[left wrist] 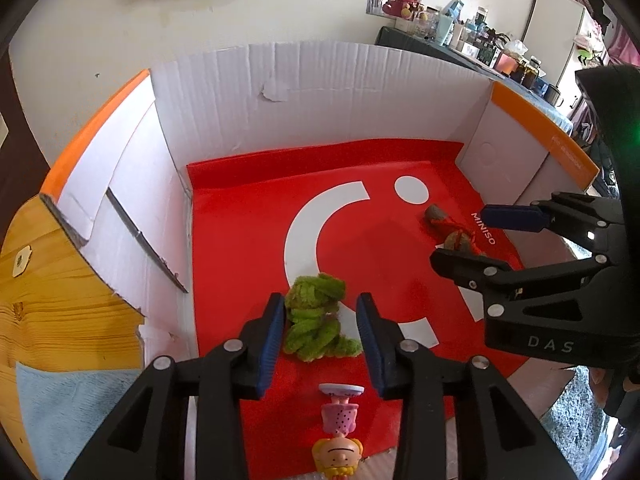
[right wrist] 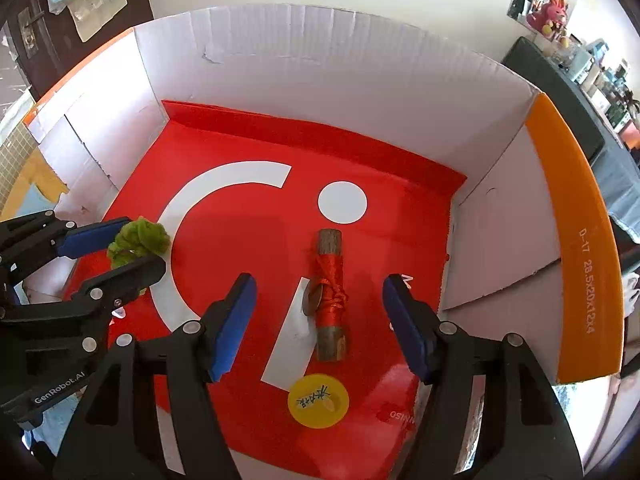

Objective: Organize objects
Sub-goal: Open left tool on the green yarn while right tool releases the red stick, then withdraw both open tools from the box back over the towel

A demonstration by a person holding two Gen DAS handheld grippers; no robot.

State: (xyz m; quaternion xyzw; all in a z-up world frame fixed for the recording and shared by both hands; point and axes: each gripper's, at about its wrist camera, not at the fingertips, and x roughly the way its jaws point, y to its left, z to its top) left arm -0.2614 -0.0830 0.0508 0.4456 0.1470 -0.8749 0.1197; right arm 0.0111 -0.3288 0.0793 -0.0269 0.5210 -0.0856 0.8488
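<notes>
Two handheld grippers are seen reaching into a shallow white cardboard box [left wrist: 320,92] with orange rim flaps. Its floor is covered by a red sheet [right wrist: 248,236] printed with a white arc, a white dot and the word MINISO.

On the left side of the box, the left gripper [left wrist: 322,340] is pointed steeply down. Its blue-padded jaws are set apart around a fuzzy green bundle [left wrist: 316,320], which lies on the red sheet near the box's near edge. The left pad appears to touch the bundle, while a gap is seen at the right pad, so no squeeze is shown.

On the right side, the right gripper [right wrist: 320,324] is held with its jaws wide apart on either side of a short wooden stick [right wrist: 330,294] bound in red cord, with a round metal piece tied at its side. The stick lies flat on the sheet, touched by neither pad.

Just nearer than the stick, a small yellow disc [right wrist: 318,400] with dark characters lies flat.

Near the box's near edge, just behind the green bundle, a small pink cartoon figurine [left wrist: 339,432] is seen.
</notes>
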